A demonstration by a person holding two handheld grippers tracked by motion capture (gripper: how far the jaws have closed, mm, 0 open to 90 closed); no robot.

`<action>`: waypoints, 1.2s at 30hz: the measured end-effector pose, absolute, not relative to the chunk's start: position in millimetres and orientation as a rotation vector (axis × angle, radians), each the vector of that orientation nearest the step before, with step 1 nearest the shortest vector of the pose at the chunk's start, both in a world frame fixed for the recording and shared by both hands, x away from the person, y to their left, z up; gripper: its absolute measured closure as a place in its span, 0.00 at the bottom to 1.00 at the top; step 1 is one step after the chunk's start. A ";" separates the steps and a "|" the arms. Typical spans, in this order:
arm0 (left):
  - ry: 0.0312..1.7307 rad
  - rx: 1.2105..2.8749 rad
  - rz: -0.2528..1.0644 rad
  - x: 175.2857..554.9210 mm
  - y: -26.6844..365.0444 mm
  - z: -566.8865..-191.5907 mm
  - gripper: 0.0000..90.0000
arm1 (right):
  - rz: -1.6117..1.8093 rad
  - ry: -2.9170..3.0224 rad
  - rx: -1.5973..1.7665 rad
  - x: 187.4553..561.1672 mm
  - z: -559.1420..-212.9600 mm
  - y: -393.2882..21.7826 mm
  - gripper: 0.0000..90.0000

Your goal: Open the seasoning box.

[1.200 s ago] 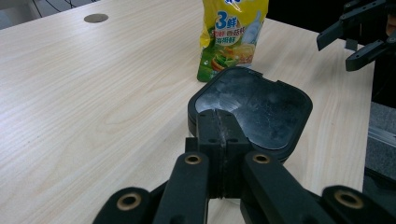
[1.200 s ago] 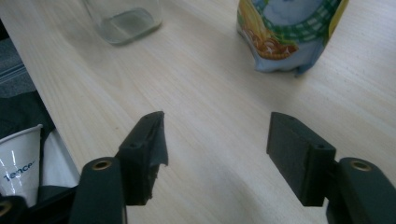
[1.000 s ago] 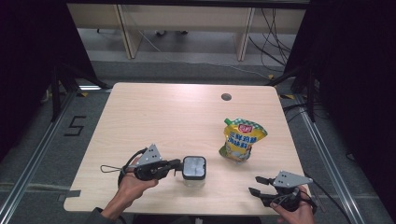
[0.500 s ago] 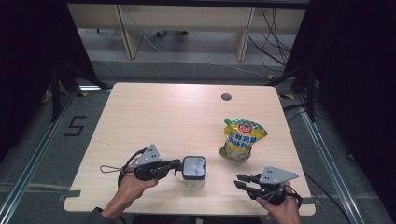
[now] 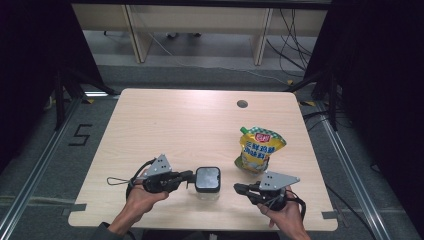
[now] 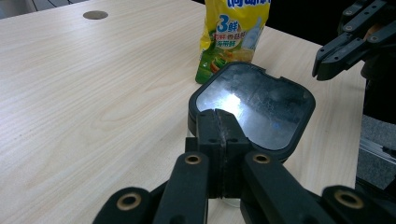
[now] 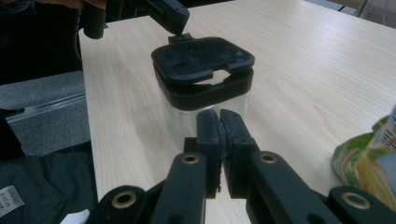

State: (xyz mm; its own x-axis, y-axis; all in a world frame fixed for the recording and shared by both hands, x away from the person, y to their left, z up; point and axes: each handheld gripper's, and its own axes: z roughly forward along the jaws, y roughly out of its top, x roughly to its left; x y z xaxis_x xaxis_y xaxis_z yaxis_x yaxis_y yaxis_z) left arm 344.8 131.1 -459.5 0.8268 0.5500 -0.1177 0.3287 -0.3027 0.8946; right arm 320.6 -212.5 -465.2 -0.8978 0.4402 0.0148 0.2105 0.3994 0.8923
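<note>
- The container, a clear-walled box with a black lid, stands upright near the front edge of the bench, between the two hands.
- The left tongs lie level and point at the container's left side. Their jaws are pressed together, with the tips at the lid's edge; in the left gripper view they seem to pinch a small tab on the lid, though I cannot tell for certain.
- The right tongs point at the container from its right, a little apart from it. Their jaws have just been closing and now meet with nothing between them; the right gripper view has the clear wall straight ahead of the tips.
- The left hand is the nearer and is in contact; the right has a short, level gap left to cross.
- The lid is roughly square with rounded corners, so it has no real long axis.
- The yellow pouch stands behind and to the right of the container, near the right tongs, and narrows the room there.
- The rest of the bench is open toward the back and left.
</note>
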 end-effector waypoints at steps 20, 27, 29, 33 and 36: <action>0.670 1.910 0.246 344.3 131.9 -460.2 0.99 | 1.461 2.484 0.501 332.0 -462.7 -183.5 0.99; 0.659 1.912 0.249 344.8 132.0 -460.3 0.99 | 1.446 2.503 0.496 334.1 -463.3 -175.7 0.99; 0.662 1.911 0.247 344.6 132.1 -460.5 0.99 | 1.460 2.496 0.479 334.6 -462.8 -172.8 0.99; 0.662 1.904 0.251 344.8 133.3 -461.6 0.97 | 1.446 2.497 0.467 334.8 -460.4 -172.0 0.99; 0.619 1.907 0.263 343.2 139.2 -461.1 0.85 | 1.458 2.489 0.462 335.4 -457.5 -169.5 0.99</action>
State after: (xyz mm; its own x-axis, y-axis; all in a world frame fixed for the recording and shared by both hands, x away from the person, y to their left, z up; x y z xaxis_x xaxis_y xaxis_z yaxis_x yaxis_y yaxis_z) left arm 343.2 139.2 -461.1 0.8413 0.5314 -0.0989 0.2972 -0.3020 0.9058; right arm 335.4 -169.5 -457.5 -0.9264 0.3753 -0.0302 0.1571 0.4582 0.8749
